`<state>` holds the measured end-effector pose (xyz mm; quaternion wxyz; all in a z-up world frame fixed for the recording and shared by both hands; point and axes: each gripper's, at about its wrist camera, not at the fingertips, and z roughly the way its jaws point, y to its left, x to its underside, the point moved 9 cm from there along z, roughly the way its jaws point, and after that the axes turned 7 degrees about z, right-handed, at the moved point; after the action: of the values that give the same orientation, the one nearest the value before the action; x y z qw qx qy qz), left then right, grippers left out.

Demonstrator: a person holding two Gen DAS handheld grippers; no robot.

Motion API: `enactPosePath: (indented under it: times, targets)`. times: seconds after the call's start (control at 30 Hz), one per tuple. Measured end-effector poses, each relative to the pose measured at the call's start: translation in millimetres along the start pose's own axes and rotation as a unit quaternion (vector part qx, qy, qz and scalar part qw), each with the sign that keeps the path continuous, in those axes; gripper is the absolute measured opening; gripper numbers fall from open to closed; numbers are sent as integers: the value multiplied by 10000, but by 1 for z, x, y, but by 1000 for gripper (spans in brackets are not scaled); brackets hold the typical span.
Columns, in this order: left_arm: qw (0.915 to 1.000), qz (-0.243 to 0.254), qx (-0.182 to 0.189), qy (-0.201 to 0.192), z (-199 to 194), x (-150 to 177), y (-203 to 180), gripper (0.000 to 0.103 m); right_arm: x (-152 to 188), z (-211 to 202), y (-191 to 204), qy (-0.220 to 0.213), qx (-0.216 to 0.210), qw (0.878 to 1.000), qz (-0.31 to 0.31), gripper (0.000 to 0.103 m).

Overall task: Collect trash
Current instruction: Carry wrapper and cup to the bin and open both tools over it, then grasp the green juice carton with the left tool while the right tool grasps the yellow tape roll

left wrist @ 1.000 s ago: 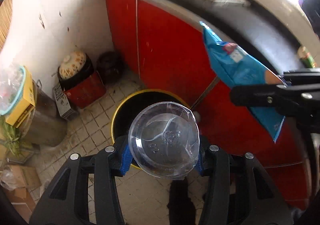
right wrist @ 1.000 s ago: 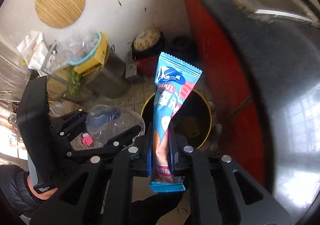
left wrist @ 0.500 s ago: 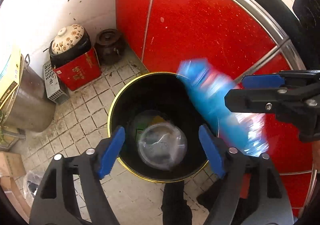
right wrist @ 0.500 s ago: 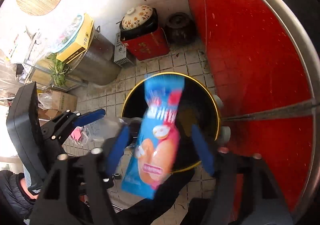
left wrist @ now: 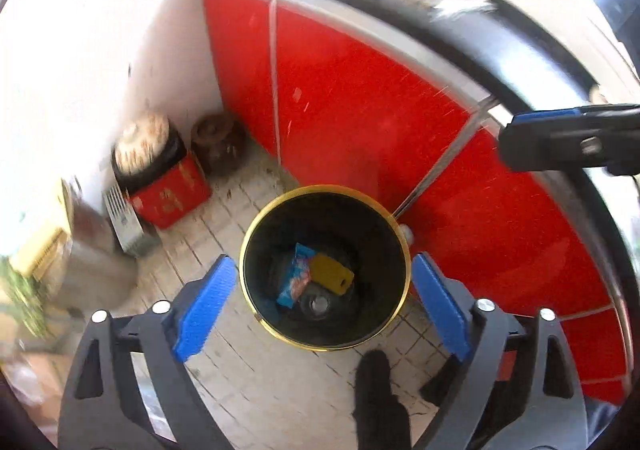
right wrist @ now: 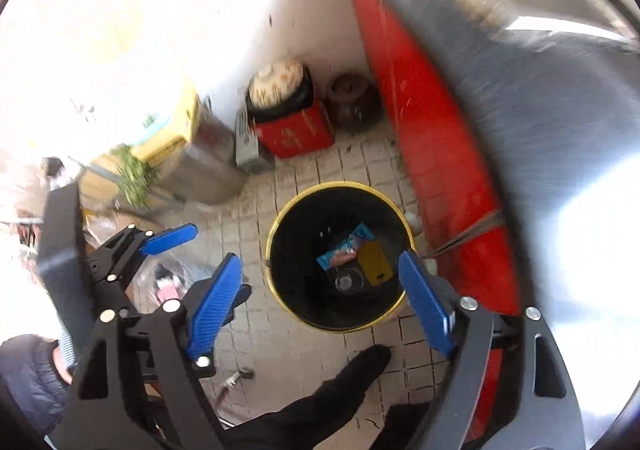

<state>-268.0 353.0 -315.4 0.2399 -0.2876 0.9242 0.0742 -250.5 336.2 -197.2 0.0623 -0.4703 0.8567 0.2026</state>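
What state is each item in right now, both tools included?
Left tool: open, empty, jaws just opened wider.
Right tool: open, empty, jaws just opened wider.
Black round bin with yellow rim: upright, no lid.
Blue snack wrapper: lying inside the bin.
Clear plastic cup: in the bin bottom.
Yellow flat piece: inside the bin, beside the wrapper.

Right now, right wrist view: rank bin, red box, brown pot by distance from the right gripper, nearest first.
1. Bin, just past the open fingers of the right gripper, on the floor tiles.
2. Red box, farther back and left, near the wall.
3. Brown pot, in the corner by the red cabinet, slightly beyond the box, though the margin is small.
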Motion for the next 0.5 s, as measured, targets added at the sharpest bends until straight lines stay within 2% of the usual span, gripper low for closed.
enactPosePath:
  times: [0.07, 0.17, 0.3, 0.37, 0.4, 0.43, 0.47, 0.5]
  targets:
    - [9993, 264, 15, -253, -30, -23, -21, 96, 3, -53, -8, -387, 129, 9992, 55, 90]
    - [9946, 806, 357, -551, -69, -64, -76, 96, 17, -138, -40, -988, 570, 9927, 400, 94]
    - [9766, 1682, 1001, -886, -103, -111, -173, 96, 53, -229, -104, -1551, 1149, 9732, 1254, 94]
    - [9614, 2112, 1383, -1092, -117, -128, -225, 96, 83, -278, -142, -1868, 1548, 9548, 1720, 94]
    - [9496, 2422, 1614, -1165, -126, -135, -259, 96, 95, -294, -155, -1961, 1715, 9467, 1894, 94]
    - [9397, 2660, 1776, -1211, -132, -137, -285, 96, 113, -317, -172, -2105, 1926, 9340, 2149, 94]
    - [9248, 2979, 1984, -1288, -141, -140, -319, 96, 128, -334, -186, -2253, 2035, 9232, 2358, 94]
    - [9139, 3189, 2124, -1344, -147, -140, -344, 96, 149, -357, -202, -2417, 2173, 9081, 2639, 94]
